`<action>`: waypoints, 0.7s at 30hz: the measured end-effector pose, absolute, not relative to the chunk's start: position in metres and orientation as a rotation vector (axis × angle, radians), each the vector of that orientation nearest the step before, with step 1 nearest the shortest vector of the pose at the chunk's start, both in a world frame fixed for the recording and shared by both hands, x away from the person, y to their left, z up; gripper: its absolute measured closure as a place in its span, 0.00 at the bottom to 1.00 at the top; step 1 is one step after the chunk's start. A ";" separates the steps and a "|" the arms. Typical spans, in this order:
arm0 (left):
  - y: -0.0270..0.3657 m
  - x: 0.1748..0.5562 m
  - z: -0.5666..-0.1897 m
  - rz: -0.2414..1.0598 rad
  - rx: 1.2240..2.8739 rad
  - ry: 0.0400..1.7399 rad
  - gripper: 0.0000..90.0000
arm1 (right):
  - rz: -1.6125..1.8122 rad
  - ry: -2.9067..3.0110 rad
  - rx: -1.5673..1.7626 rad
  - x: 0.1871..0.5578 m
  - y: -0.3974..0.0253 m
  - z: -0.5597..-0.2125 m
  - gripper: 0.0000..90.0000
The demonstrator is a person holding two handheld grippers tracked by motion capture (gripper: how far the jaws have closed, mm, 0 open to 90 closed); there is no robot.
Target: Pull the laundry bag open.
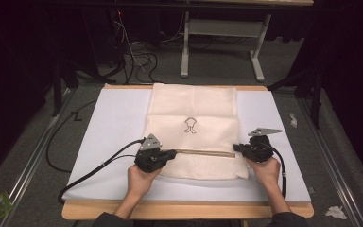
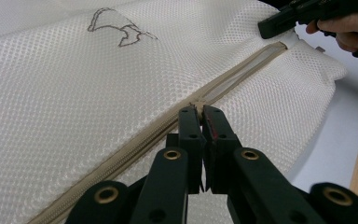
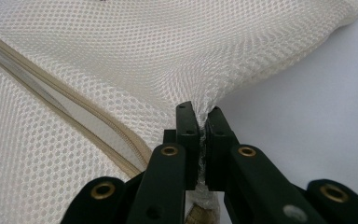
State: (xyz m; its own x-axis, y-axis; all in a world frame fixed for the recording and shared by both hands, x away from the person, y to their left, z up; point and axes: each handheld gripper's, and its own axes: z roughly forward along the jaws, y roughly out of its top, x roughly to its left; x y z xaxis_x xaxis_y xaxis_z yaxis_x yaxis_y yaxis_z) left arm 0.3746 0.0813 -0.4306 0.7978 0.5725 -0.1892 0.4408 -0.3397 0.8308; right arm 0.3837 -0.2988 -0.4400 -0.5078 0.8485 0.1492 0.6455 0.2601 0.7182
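Left gripper view, cream honeycomb mesh bag (image 2: 74,93), left gripper (image 2: 201,112) pinching zipper pull (image 2: 196,103), right gripper (image 3: 201,114) clamping mesh edge.

A wooden table (image 1: 184,211) carries a white sheet (image 1: 113,127) that covers nearly all of its top, leaving a strip of bare wood along the near edge and a thin one at the far edge. Flat on that sheet, near its middle, lies a cream mesh laundry bag (image 1: 194,106) with a small dark outline figure (image 1: 190,125) on its upper face and a tan zipper (image 1: 203,152) running across it close to the near end. The table stands on a grey carpeted floor (image 1: 38,156), where black cables (image 1: 139,59) trail beyond the far edge
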 end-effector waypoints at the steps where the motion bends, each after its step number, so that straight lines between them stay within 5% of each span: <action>1: 0.082 0.375 -0.430 0.165 1.987 0.756 0.97 | 1.091 2.269 1.388 0.383 -0.299 -0.440 0.98; 21: 0.101 0.372 -0.428 0.188 1.964 0.785 0.97 | 1.088 2.266 1.386 0.386 -0.298 -0.443 0.98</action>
